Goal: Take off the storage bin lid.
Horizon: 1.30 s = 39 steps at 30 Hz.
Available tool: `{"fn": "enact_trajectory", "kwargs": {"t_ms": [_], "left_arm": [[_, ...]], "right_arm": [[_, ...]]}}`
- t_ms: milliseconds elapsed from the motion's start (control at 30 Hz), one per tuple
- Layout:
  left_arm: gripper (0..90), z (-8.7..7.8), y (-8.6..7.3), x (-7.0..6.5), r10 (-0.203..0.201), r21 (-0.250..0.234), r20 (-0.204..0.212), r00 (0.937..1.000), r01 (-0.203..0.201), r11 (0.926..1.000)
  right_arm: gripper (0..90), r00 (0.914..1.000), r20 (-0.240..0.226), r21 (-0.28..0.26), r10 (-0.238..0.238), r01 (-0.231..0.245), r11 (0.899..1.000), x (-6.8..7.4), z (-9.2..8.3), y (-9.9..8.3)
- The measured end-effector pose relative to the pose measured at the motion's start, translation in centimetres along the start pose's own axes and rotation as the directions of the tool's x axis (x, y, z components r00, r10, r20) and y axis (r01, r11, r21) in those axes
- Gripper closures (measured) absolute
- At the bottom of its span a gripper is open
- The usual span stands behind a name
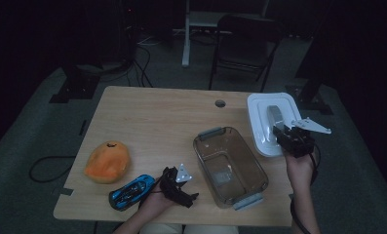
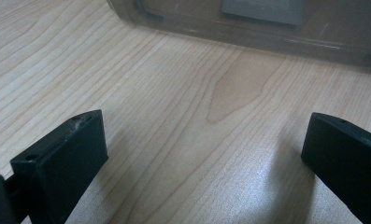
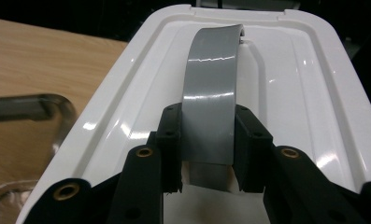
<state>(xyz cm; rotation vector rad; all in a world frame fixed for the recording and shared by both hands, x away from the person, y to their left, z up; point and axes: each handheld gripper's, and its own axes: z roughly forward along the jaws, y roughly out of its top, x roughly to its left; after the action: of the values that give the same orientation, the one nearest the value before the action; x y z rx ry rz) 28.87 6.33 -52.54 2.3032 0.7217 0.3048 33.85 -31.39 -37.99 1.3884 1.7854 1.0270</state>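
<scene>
White plastic lid (image 3: 309,107) lay at the table's (image 1: 147,122) right edge, beside the clear container (image 1: 230,165) — rigid, light, glossy-slick, best taken by its grey handle (image 3: 211,93). Right gripper (image 3: 206,154) was clenched on that handle, forearm reaching forward. Left gripper (image 2: 202,154) — jaws apart, empty — rested low over wood.

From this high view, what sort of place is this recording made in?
Probably an indoor lab or office room set up for recording: a wooden table on grey carpet, a folding chair behind it, and cables trailing across the dim floor.
</scene>
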Motion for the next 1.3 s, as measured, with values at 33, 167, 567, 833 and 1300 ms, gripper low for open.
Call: {"fn": "enact_trajectory", "kwargs": {"t_ms": [33, 167, 567, 833, 1300], "left_arm": [[0.8, 0.0, 0.0, 0.0, 0.0, 0.0, 0.0, 1.0, 0.0, 1.0], [0.7, 0.0, 0.0, 0.0, 0.0, 0.0, 0.0, 1.0, 0.0, 1.0], [0.8, 0.0, 0.0, 0.0, 0.001, 0.002, 0.002, 1.0, -0.001, 1.0], [0.8, 0.0, 0.0, 0.0, 0.0, 0.002, 0.002, 1.0, 0.0, 1.0], [0.8, 0.0, 0.0, 0.0, 0.0, 0.002, 0.002, 1.0, 0.0, 1.0]], "right_arm": [[67.6, 1.0, 0.005, 0.008, 0.005, -0.005, 1.0, -0.1, 0.3, -0.2], [67.5, 0.9999, 0.004, 0.033, 0.014, -0.014, 0.999, -0.6, 1.9, -1.5], [67.5, 0.9985, -0.02, 0.093, 0.05, -0.048, 0.995, -1.3, 6.2, -5.0], [67.5, 0.9963, -0.027, 0.143, 0.081, -0.077, 0.987, -1.3, 8.5, -6.9], [67.4, 0.994, -0.028, 0.196, 0.106, -0.098, 0.976, -1.3, 10.7, -8.8]]}}
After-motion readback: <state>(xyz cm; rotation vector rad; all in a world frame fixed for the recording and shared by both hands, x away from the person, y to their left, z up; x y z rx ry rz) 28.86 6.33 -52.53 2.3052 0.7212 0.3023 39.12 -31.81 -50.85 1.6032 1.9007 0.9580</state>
